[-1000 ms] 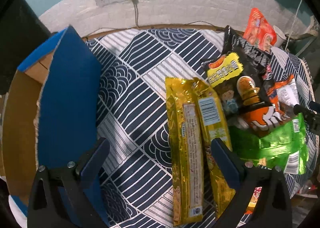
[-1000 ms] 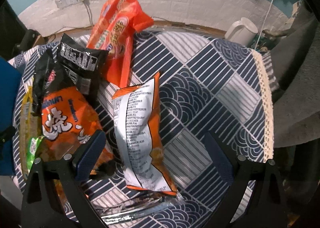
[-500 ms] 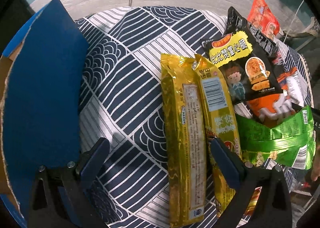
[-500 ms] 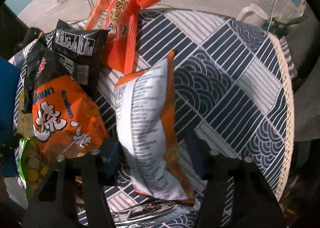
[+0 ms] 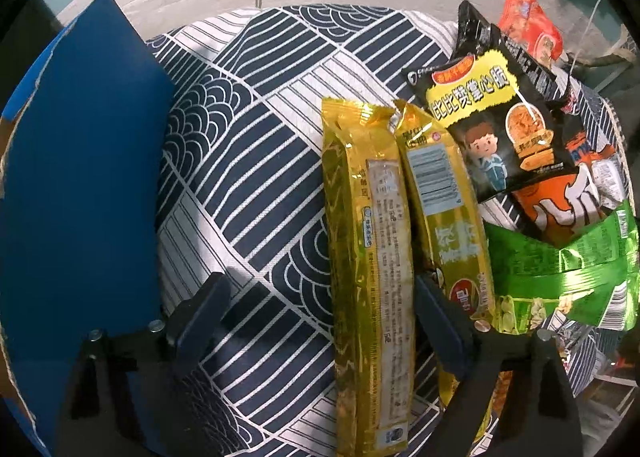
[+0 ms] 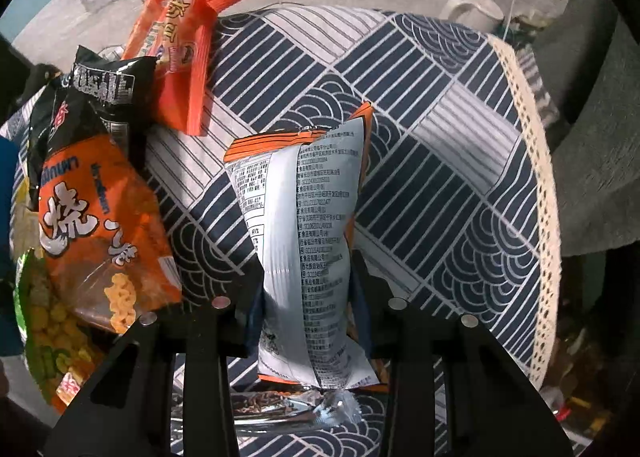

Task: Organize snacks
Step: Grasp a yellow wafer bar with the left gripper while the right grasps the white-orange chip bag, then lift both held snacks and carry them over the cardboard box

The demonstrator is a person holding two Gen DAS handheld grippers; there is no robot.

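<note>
Two long gold snack packets lie side by side on the patterned tablecloth [image 5: 248,161]. My left gripper [image 5: 320,293] points down over them. Its jaws stand wide and are closing, with the left gold packet [image 5: 368,241] between them and the left finger well clear of it. The right finger [image 5: 436,317] sits over the second gold packet [image 5: 448,217]. My right gripper [image 6: 306,297] is closing on a white and orange snack bag [image 6: 304,209]. Both pads squeeze the bag's lower half.
A blue cardboard box flap [image 5: 80,177] stands at the left. Black [image 5: 492,129], orange [image 6: 96,233], green [image 5: 560,281] and red-orange [image 6: 184,37] bags are piled between the grippers. A silver wrapper [image 6: 296,409] lies under the right gripper. White mug [image 6: 472,13] and lace table edge [image 6: 536,177] at right.
My left gripper sank closer to the gold packets. My right gripper's wide jaws came in around the white and orange bag and now pinch it, and the bag has shifted toward the centre.
</note>
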